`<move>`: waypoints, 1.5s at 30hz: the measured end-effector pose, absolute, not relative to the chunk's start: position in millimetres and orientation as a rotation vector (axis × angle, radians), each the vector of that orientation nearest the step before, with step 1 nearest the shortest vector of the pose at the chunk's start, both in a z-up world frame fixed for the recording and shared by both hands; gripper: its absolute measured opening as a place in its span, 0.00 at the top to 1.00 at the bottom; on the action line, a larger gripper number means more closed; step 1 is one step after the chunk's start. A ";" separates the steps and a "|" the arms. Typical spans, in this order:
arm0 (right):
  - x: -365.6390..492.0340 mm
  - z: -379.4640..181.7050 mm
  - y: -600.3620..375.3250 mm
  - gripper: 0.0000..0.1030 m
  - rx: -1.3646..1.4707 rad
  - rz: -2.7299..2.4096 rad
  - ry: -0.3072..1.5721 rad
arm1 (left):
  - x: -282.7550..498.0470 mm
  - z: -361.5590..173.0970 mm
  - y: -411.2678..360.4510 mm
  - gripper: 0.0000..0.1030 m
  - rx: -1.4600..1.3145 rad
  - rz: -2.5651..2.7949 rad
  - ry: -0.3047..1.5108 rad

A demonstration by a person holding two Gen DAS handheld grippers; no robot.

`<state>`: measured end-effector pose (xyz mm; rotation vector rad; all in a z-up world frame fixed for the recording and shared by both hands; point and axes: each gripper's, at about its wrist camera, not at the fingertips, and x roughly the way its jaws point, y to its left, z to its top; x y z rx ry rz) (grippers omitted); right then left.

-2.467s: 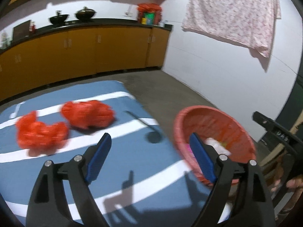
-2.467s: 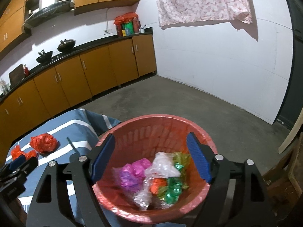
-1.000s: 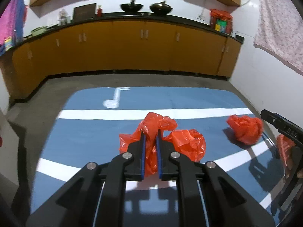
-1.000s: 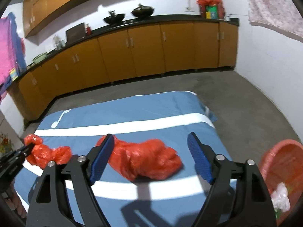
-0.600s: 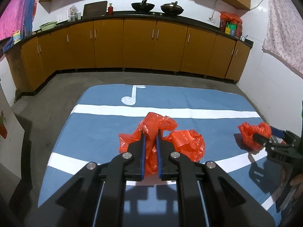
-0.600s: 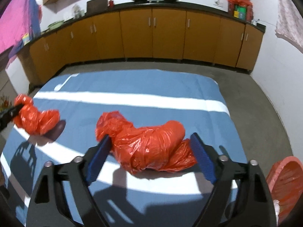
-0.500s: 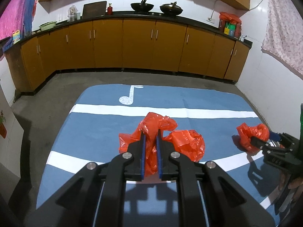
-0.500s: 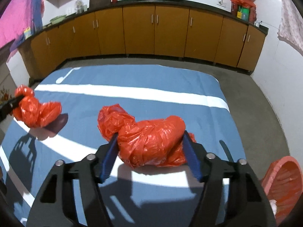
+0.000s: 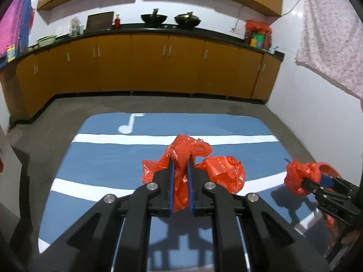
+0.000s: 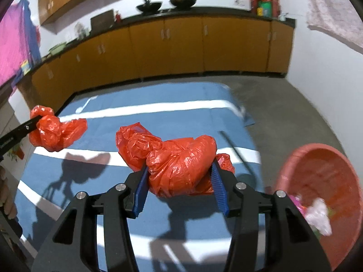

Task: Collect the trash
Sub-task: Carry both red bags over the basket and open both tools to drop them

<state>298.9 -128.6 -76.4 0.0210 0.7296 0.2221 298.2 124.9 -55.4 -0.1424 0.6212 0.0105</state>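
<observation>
Left wrist view: pinching a crumpled red plastic bag (image 9: pixel 181 176) between the narrow blue jaws of the left gripper (image 9: pixel 181 170), bag's long axis running forward along the fingers, loose ends flaring left and right above the blue white-striped mat (image 9: pixel 109 158). Right wrist view: squeezing a bulkier crumpled red plastic bundle (image 10: pixel 174 165) in the right gripper (image 10: pixel 179 176), jaws partly spread around it, bundle lying crosswise, left to right, over the mat. Reaching level and forward with both grippers, tilted slightly down. Sitting at lower right on the grey floor, a round pink plastic basket (image 10: pixel 295 158) holding mixed wrappers (image 10: pixel 317 213).
</observation>
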 end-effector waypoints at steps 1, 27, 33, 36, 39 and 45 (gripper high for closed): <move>291.3 -71.7 -133.5 0.51 0.027 0.205 0.716 | 294.3 -51.6 117.5 0.89 -0.142 -0.006 0.615; 166.6 -9.7 -266.4 0.50 0.158 -0.275 0.503 | 230.1 -2.2 -63.0 0.89 -0.076 -0.389 0.557; 162.0 -10.5 -282.4 0.50 0.162 -0.321 0.489 | 224.8 -1.4 -101.9 0.89 -0.043 -0.448 0.549; 160.5 -12.1 -287.8 0.50 0.159 -0.339 0.486 | 225.2 -2.4 -114.7 0.89 -0.038 -0.465 0.555; 158.8 -15.6 -293.6 0.50 0.167 -0.354 0.487 | 228.4 -4.5 -127.4 0.89 -0.033 -0.483 0.563; 160.1 -23.7 -305.8 0.50 0.198 -0.386 0.502 | 231.5 -13.1 -146.6 0.89 -0.018 -0.520 0.575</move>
